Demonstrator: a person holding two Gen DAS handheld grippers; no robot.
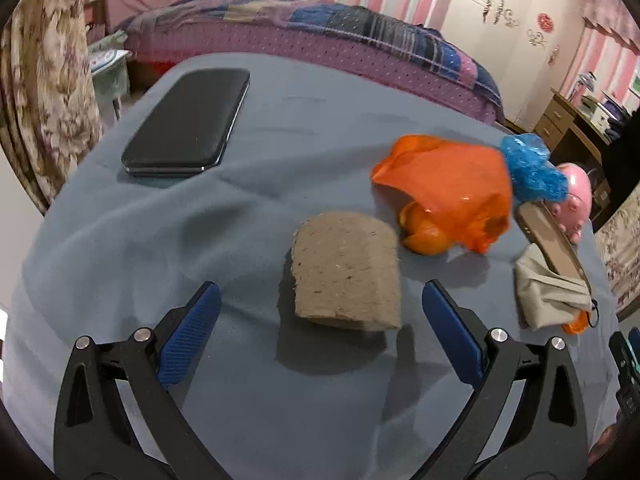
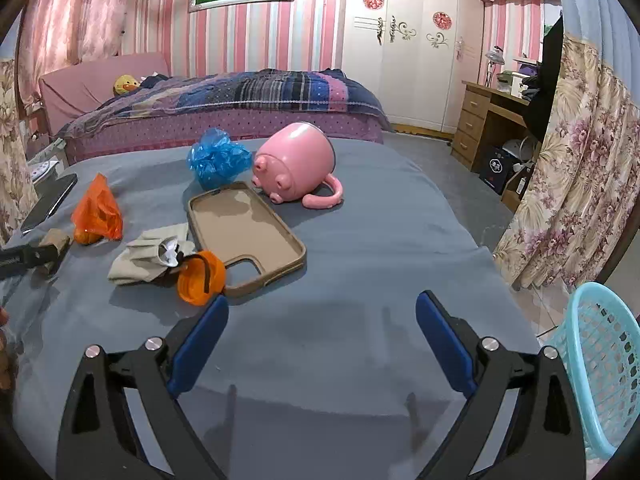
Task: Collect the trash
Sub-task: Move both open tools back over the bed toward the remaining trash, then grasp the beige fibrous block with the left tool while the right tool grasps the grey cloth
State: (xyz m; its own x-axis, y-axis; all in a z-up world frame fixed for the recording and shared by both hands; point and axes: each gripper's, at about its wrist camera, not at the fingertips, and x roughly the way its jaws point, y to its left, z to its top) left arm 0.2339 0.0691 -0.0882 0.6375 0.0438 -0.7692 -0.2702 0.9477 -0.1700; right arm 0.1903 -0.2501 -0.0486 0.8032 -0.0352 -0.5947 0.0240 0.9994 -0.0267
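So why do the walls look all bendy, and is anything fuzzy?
Both views: the fisheye lens curves the edges and leaves dark corners. Left wrist view: the orange bag looks slightly smeared; the brown pad casts a soft shadow. Right wrist view: sharper, glare on the pink pig.

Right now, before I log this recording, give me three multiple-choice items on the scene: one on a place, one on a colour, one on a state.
1. Where is the basket?
A. on the bed
B. off the table's right edge
C. under the phone case

2. What colour is the bag over the orange peel?
A. orange
B. green
C. white

3. How does the left hand-held gripper stand?
A. shut on the phone
B. shut, empty
C. open, astride the brown pad

Answers:
1 B: the right wrist view shows it past the cloth's right edge, lower than the tabletop.
2 A: it is plainly orange in both views.
3 C: its blue fingers are spread wide, one on each side of the pad.
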